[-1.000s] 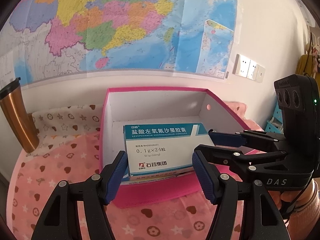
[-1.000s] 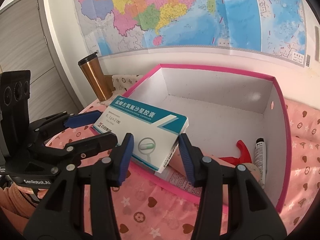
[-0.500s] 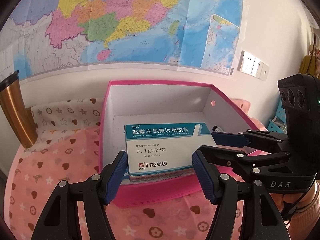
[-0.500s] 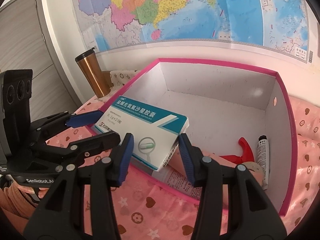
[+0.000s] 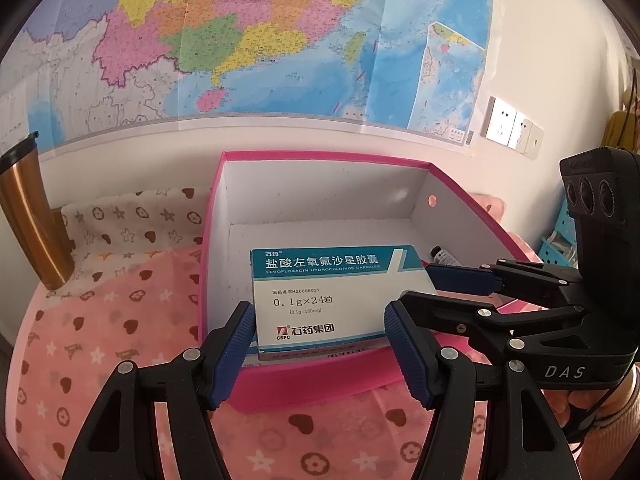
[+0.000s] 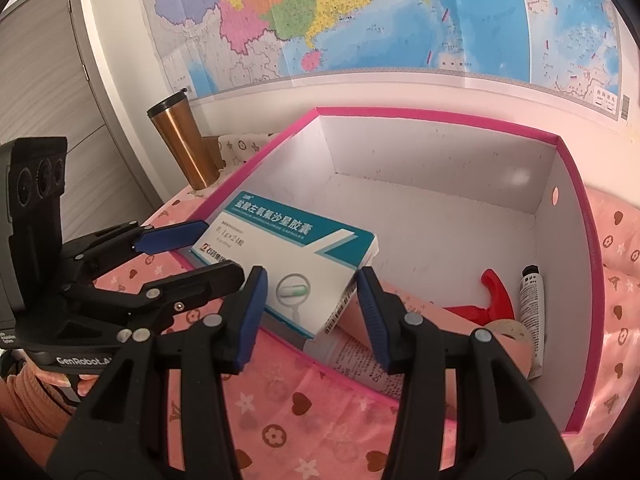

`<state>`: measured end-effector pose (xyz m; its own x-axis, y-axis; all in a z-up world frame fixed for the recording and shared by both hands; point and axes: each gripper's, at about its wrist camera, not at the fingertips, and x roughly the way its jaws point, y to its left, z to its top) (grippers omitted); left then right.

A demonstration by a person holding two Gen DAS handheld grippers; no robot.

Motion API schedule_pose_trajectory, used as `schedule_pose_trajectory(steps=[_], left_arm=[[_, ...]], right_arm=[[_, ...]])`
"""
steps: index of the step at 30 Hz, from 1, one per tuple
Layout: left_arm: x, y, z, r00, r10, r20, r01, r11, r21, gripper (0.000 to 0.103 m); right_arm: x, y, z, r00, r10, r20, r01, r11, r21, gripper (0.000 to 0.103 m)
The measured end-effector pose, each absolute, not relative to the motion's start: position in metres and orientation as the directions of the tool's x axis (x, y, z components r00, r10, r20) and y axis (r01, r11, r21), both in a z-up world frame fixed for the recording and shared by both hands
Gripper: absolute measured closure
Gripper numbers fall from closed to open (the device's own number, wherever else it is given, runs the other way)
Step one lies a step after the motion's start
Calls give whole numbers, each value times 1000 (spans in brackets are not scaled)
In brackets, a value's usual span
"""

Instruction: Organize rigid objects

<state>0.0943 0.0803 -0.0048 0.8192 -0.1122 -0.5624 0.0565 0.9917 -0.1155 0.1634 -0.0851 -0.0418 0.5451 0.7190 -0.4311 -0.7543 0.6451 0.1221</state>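
Medicine box point(image 5: 334, 296) sits tilted at near edge of pink bin point(image 6: 576, 216), on other items. Tube point(image 6: 532, 304) and red piece point(image 6: 494, 292) already inside. Left gripper point(image 5: 318, 344), right gripper point(image 6: 312, 304): fingers part-open either side of box, grip unclear. Box looks not yet settled flat

The pink box point(image 5: 224, 360) is viewed closely from its near-left side, angled downward, by the left wrist camera; its near-right side is covered by the right wrist camera. The medicine carton point(image 5: 332, 296) and wall map point(image 6: 360, 16) are shared.
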Motion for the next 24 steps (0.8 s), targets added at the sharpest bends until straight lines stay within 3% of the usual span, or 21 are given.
schedule_pose_trajectory(steps=[24], left_arm=[[95,81,-7,819,-103,-564,56,993,-100,35]], right_arm=[[169,-84,-44,540,715,-444,-748,650,137,54]])
